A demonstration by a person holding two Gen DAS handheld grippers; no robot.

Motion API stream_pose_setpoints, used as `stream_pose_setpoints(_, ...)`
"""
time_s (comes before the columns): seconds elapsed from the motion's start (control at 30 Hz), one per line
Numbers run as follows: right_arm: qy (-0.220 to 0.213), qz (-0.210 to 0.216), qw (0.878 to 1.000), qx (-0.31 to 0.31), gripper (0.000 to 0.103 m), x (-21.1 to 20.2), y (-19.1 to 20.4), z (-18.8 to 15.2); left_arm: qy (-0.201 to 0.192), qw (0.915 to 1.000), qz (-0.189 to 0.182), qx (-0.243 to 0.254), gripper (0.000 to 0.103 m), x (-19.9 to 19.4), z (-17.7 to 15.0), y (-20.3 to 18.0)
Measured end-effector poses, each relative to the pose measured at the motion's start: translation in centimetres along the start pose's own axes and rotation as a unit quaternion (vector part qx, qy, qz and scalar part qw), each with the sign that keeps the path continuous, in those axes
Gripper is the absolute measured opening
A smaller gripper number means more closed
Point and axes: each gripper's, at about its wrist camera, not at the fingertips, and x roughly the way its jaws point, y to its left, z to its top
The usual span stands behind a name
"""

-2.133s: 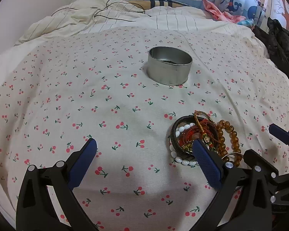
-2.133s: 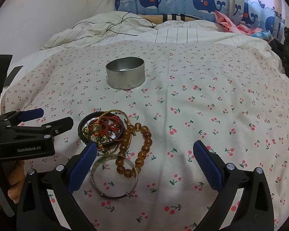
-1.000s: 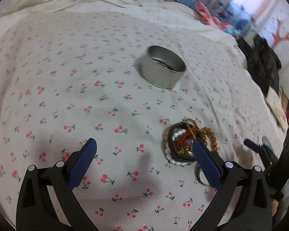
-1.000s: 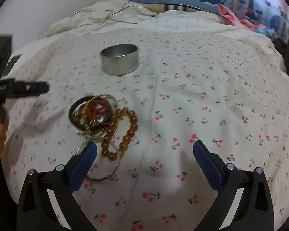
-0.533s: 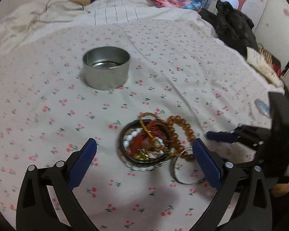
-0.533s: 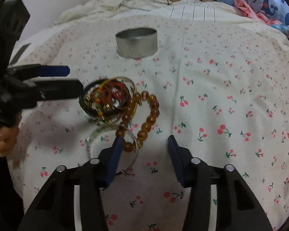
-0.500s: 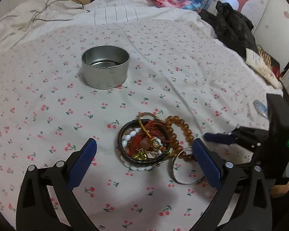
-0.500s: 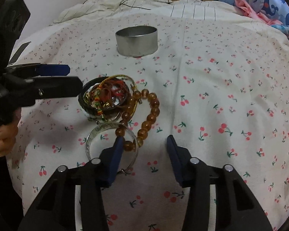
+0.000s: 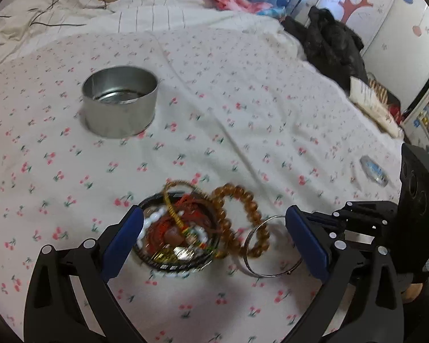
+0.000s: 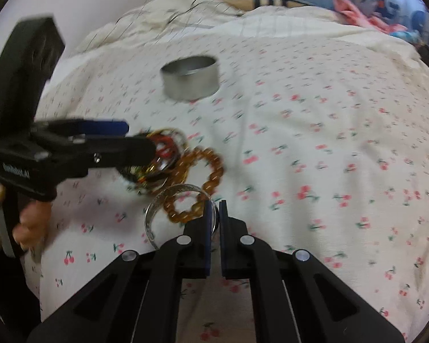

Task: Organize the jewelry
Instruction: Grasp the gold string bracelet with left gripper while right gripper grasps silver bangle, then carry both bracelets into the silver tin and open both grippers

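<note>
A thin silver bangle [image 10: 183, 214], stiff, light and likely slippery, is lying on the bed [image 10: 314, 131] beside tangled bracelets [image 9: 177, 231]; the right gripper [image 10: 213, 208] is pinching its rim while the left gripper [image 9: 214, 234] is hovering spread wide.

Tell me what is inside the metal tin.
The metal tin shows only its bare shiny floor in the left wrist view; no jewelry is visible. Its near wall hides the closest strip of floor.
</note>
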Motion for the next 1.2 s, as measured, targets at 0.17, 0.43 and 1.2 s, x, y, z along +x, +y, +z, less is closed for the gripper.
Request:
stream_pose_setpoints(0.17, -0.008, -0.012, 1.000, 0.020, 0.006, -0.4, -1.2, 0.2, 0.016, 0.9997, 0.019, 0.002, 0.095, 1.9, 1.2, -0.4)
stream_pose_setpoints(0.43, -0.004, -0.012, 0.999, 0.037, 0.007, -0.2, -2.1, 0.4, 0.034, 0.9987, 0.010, -0.035, 0.066, 3.2, 1.3, 0.9)
stream_pose_setpoints(1.2, -0.033, 0.012, 0.997, 0.075, 0.007, -1.1, -3.2, 0.5, -0.058, 0.9958, -0.037, -0.061, 0.003, -2.7, 3.1, 2.7)
